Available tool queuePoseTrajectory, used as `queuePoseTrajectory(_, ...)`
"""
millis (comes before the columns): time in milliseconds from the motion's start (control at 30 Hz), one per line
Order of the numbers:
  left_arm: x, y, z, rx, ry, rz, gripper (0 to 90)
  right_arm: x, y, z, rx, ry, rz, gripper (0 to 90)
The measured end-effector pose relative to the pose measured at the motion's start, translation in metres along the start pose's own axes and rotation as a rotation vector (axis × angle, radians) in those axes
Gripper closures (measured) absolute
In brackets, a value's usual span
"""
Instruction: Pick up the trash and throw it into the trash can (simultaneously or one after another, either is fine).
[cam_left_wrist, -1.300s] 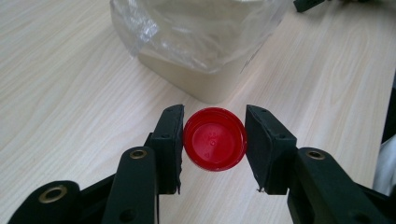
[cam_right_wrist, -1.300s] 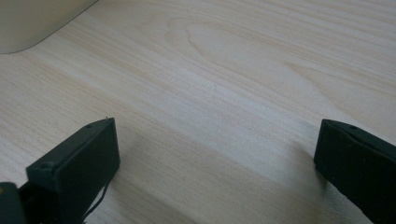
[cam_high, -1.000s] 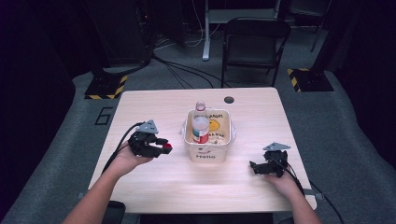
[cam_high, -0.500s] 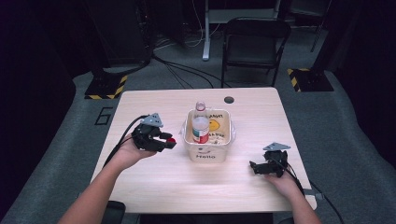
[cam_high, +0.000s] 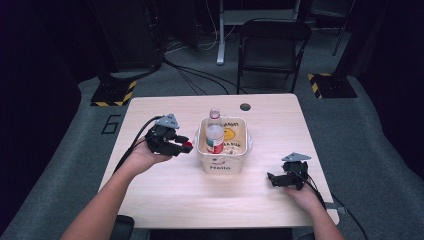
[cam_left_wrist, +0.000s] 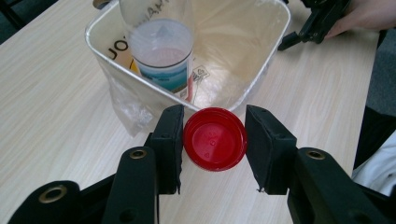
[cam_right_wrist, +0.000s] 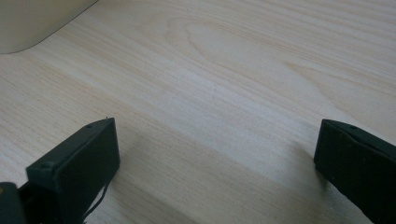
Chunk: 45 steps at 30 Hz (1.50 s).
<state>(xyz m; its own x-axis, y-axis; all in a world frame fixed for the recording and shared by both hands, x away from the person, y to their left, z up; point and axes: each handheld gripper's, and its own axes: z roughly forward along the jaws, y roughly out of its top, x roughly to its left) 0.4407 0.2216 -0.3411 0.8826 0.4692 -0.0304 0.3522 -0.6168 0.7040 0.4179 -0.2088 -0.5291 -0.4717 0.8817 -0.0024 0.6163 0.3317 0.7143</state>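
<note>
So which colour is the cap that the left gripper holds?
The cap is red; the left gripper view shows it best, clamped in the left gripper.

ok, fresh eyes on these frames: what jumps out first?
The red cap clamped between the left gripper's jaws, held just left of the bin. Next, the white bin at mid-table with a clear, capless bottle standing inside it. The right gripper sits low over bare table near the right front edge, jaws wide apart and empty.
</note>
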Motion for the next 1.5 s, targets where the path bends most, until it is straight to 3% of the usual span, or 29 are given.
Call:
queuePoseTrajectory(467, 0.004, 0.013, 0.008, -0.014, 0.004, -0.012, 58.5, 0.0, 0.0, 0.0, 0.001, 0.0, 0.001, 0.0)
queuePoseTrajectory(1267, 0.003, 0.035, 0.034, 0.007, 0.001, 0.007, 58.5, 0.0, 0.0, 0.0, 0.001, 0.0, 0.0, 0.0)
queuePoseTrajectory(1500, 0.005, 0.037, 0.044, 0.0, 0.013, -0.011, 58.4, 0.0, 0.0, 0.0, 0.001, 0.001, 0.0, 0.0)
